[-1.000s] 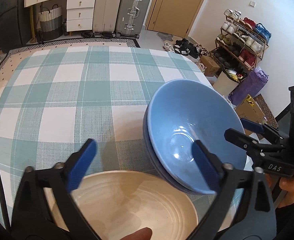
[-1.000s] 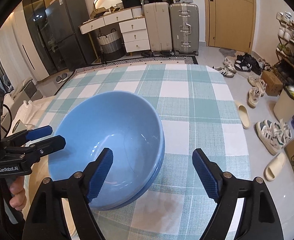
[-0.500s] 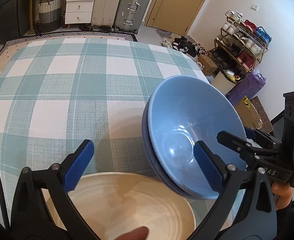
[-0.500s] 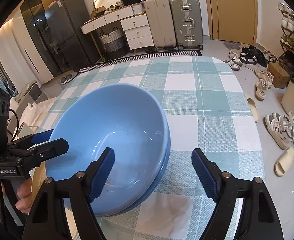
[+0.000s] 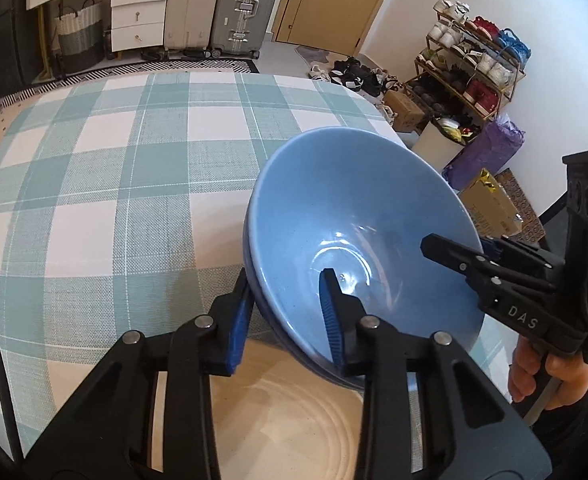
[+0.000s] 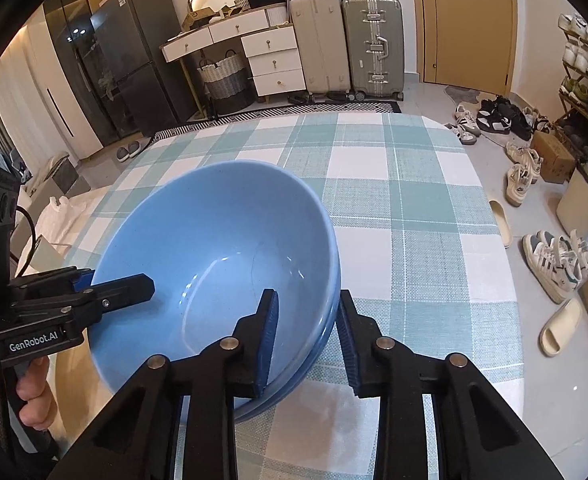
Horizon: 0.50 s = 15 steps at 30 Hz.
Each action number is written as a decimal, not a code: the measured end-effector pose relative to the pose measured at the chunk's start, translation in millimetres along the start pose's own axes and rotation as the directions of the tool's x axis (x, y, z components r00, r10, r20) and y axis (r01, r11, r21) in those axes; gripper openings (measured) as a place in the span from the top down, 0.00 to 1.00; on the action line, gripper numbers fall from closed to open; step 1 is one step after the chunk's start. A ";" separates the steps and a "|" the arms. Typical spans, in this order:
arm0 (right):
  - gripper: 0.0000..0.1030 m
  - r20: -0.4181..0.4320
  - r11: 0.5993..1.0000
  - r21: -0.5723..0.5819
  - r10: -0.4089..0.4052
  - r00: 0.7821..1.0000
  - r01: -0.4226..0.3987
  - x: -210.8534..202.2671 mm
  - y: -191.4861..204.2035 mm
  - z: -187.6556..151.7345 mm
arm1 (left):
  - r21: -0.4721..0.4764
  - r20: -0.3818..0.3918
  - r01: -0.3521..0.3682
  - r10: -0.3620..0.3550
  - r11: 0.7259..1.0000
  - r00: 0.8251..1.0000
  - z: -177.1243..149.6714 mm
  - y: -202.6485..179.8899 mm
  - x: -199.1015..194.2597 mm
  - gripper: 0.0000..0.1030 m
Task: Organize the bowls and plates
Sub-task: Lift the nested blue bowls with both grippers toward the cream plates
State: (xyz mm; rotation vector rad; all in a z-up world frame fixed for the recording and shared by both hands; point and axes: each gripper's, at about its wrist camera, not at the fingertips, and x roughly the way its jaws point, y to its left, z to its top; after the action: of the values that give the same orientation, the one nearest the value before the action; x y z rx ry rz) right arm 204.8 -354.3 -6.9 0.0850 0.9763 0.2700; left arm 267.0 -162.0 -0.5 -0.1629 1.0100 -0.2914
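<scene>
Claws on the bowls [image 5: 358, 216]: left claw [image 5: 285, 316] just closed, clamped over the near-left rim, one pad outside, one inside. Right claw [image 6: 306, 332] likewise just closed, gripping the opposite rim, one pad in the basin, one against the outer wall. Two blue bowls, nested, tilted slightly, held between both claws above the tabletop [image 6: 406, 208]. Below the left claw, a cream plate [image 5: 285, 420], its edge under the bowls. Tabletop covered in teal-and-white check cloth. Beyond, suitcases [image 6: 370, 40], a drawer unit [image 6: 273, 60], a shoe rack [image 5: 470, 68].
</scene>
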 end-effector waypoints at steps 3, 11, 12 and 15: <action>0.71 0.003 1.000 0.001 -0.006 1.000 0.006 -0.7 -0.6 -0.2 | 0.001 -0.001 0.003 -0.003 1.000 1.000 -2.2 -0.7 -2.5 0.72; 0.71 0.027 1.000 0.002 -0.011 1.000 0.011 -11.4 1.1 2.1 | 0.012 0.020 0.005 -0.005 1.000 1.000 -3.8 -5.8 -12.7 0.72; 0.71 0.031 1.000 0.001 -0.012 0.999 0.012 -13.6 1.7 1.9 | 0.014 0.026 0.005 -0.006 1.000 1.000 -3.6 -7.4 -15.2 0.72; 0.71 0.041 1.000 0.000 -0.015 0.999 0.015 -20.8 3.4 1.9 | 0.020 0.038 0.007 -0.008 1.000 0.999 -3.7 -9.8 -24.2 0.72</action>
State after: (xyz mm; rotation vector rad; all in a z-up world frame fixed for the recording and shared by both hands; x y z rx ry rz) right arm 194.7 -356.4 11.6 0.0828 0.9354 0.2541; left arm 250.2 -163.7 19.7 -0.1537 0.9687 -0.3041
